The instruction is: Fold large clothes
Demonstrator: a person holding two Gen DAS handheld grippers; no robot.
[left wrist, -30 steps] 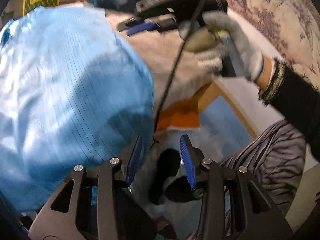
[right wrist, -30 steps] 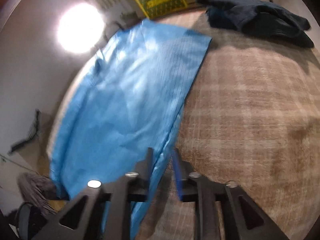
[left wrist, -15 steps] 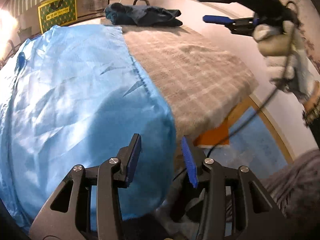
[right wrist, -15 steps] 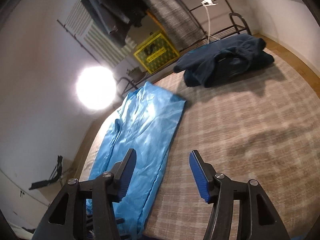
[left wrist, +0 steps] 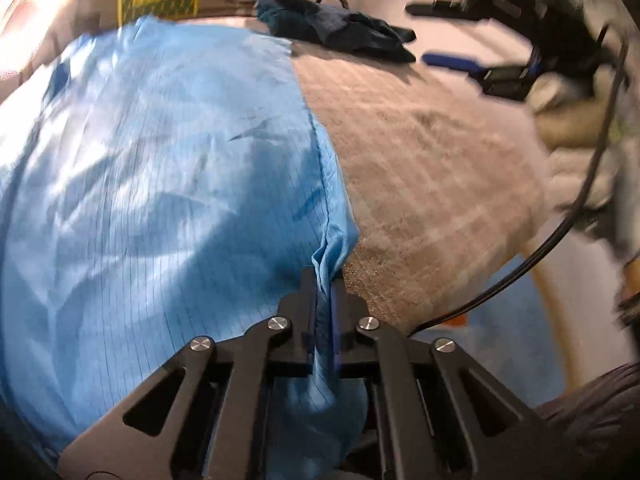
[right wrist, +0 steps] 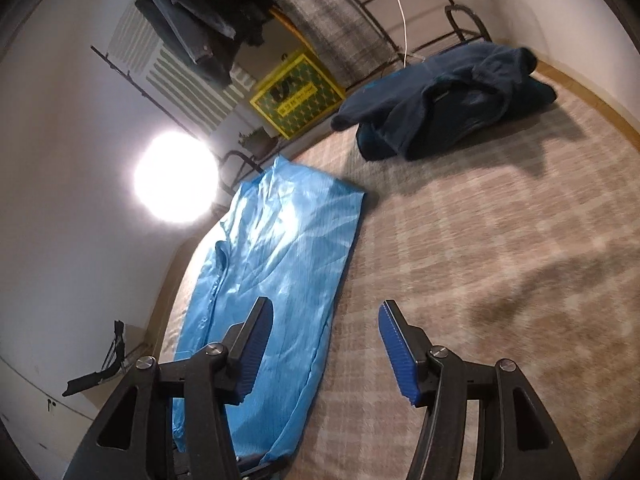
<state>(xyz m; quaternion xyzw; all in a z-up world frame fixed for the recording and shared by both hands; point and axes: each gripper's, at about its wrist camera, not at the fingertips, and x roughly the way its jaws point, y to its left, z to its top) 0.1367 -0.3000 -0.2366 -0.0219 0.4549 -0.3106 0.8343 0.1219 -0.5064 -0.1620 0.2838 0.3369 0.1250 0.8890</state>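
A large shiny blue garment (left wrist: 152, 184) lies spread on the left part of a beige plaid bed cover (left wrist: 420, 168). My left gripper (left wrist: 322, 280) is shut on the garment's near right corner, with cloth bunched between the jaws. My right gripper (right wrist: 324, 320) is open and empty, held above the bed, with the blue garment (right wrist: 276, 264) below and left of it. It also shows blurred at the upper right of the left wrist view (left wrist: 464, 36).
A dark navy garment (right wrist: 444, 100) lies heaped at the bed's far end, also in the left wrist view (left wrist: 336, 28). A yellow-framed crate (right wrist: 298, 94), a clothes rack with hanging clothes (right wrist: 200, 28) and a bright lamp (right wrist: 176, 178) stand beyond. A black cable (left wrist: 568, 216) hangs at right.
My left gripper has closed on the blue garment's near corner; it was open before. My right gripper opened, let go of the garment edge and rose above the bed.
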